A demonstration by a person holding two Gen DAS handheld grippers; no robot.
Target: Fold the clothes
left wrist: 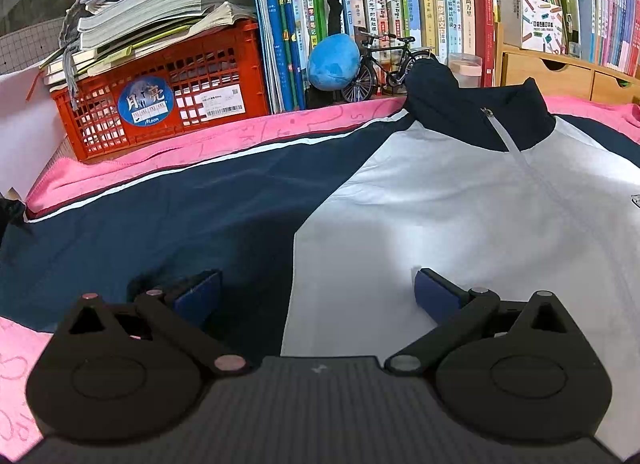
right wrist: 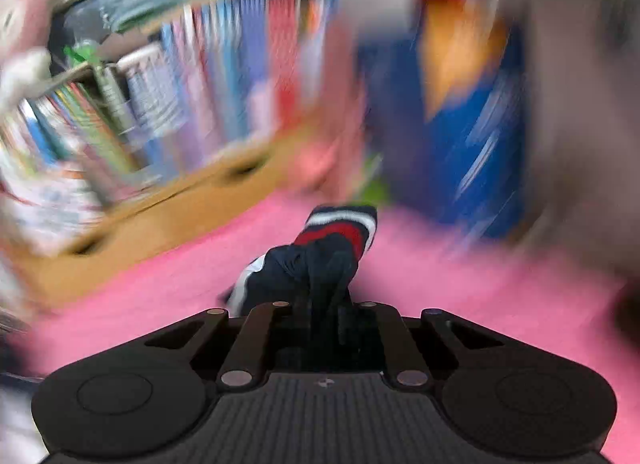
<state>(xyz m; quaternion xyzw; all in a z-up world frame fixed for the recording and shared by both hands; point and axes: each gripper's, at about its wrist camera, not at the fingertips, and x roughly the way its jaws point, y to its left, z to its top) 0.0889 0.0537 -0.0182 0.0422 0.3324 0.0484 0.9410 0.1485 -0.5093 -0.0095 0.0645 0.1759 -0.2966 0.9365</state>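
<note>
A pink cloth [left wrist: 208, 143] covers the tabletop, and on it lies a navy and white jacket [left wrist: 420, 203], spread flat with its front up, dark collar [left wrist: 480, 111] toward the bookshelf [left wrist: 400, 3] and its zip closed down the white chest. One navy sleeve [left wrist: 160, 203] stretches out to the left, edged by a white and red stripe. Behind the jacket stands a red plastic crate [left wrist: 168, 103] loaded with stacked papers, beside it a blue ball [left wrist: 334, 61] and a small model bicycle [left wrist: 384, 63].

The left gripper [left wrist: 318, 296] hovers low over the jacket with its fingers [left wrist: 434, 294] spread wide apart, holding nothing; one blue pad sits above the navy sleeve panel, the other above the white panel.

The right wrist view is heavily blurred in the background. The right gripper [right wrist: 320, 308] has its fingers clenched on the bunched end of the jacket's other sleeve, whose striped cuff [right wrist: 340, 223] sticks up beyond the fingertips above the pink cloth.
</note>
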